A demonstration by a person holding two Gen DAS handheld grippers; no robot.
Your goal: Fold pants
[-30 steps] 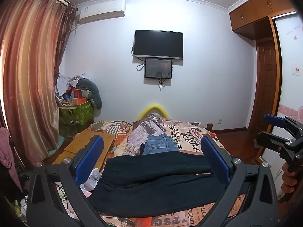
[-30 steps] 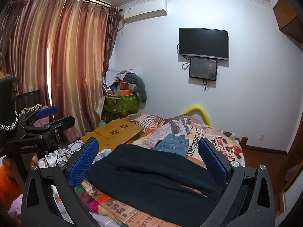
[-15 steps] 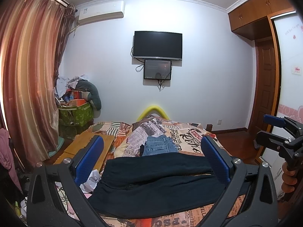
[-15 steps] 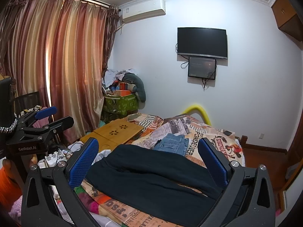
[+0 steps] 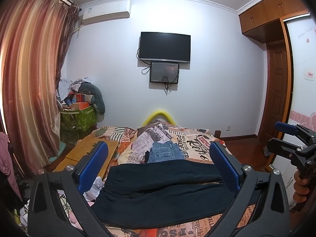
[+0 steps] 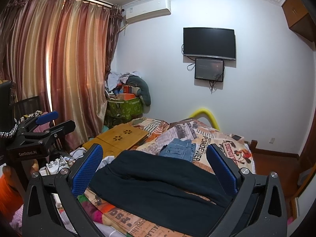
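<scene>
Pants (image 5: 164,189) lie spread below my left gripper (image 5: 158,167) and right gripper (image 6: 154,167); both stay wide open, empty, barely moved, folding unstarted.

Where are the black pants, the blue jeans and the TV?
black pants (image 5: 164,189), left wrist view, middle of the dark fabric.
blue jeans (image 5: 165,153), left wrist view, middle of the denim.
TV (image 6: 209,41), right wrist view, centre of the dark screen.
</scene>
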